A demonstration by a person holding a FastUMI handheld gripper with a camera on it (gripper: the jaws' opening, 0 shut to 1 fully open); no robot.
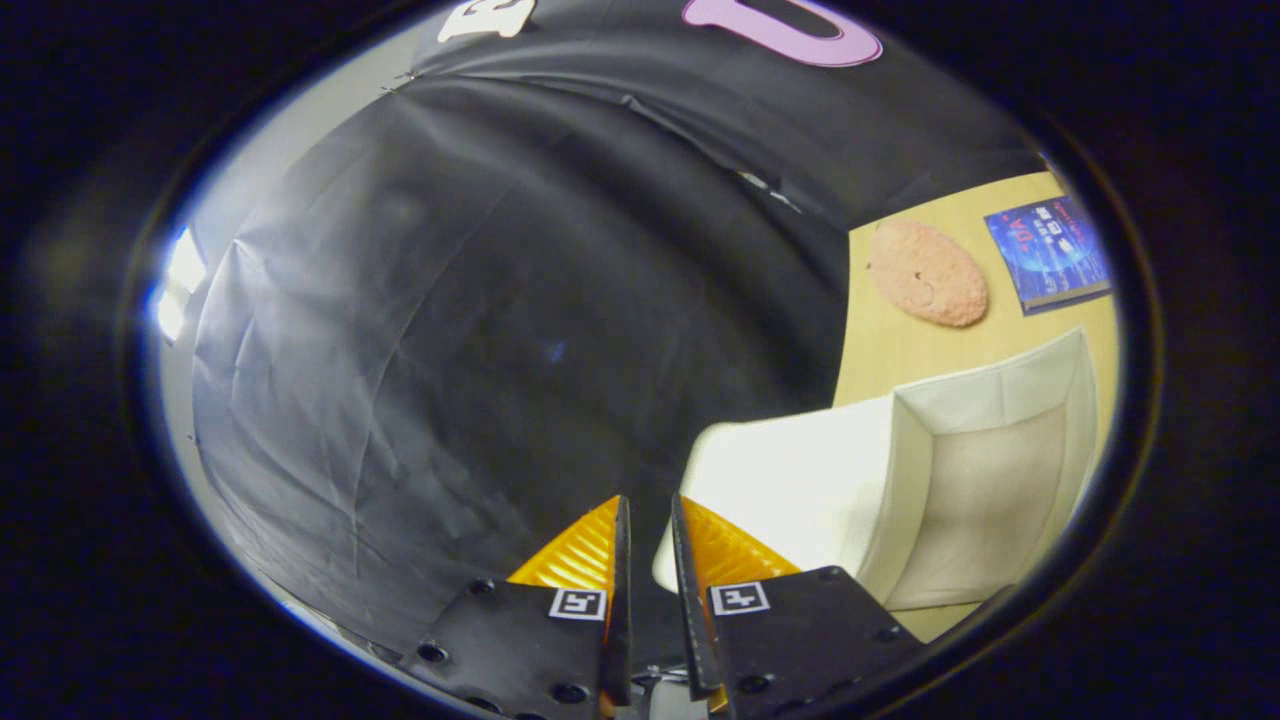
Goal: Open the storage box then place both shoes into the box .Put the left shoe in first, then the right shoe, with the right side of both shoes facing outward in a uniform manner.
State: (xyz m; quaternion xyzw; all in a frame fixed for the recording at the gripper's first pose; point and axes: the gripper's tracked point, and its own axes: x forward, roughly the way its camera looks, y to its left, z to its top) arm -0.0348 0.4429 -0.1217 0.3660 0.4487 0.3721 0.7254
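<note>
The white storage box [1010, 400] stands open on the wooden table [885, 350], beyond my fingers and to their right, and its pale fabric inside is bare. Its white lid [790, 480] is swung out toward me, and its rounded corner reaches down behind my right fingertip [700, 530]. My gripper [648, 500] is shut to a narrow slit. In that slit I see only the dark cloth behind, nothing held. The whole view is tilted.
A pink oval spongy pad [928, 272] lies on the table beyond the box. A blue book [1050, 252] lies just right of it. The black booth wall [500, 330] hangs close ahead and to the left of my fingers.
</note>
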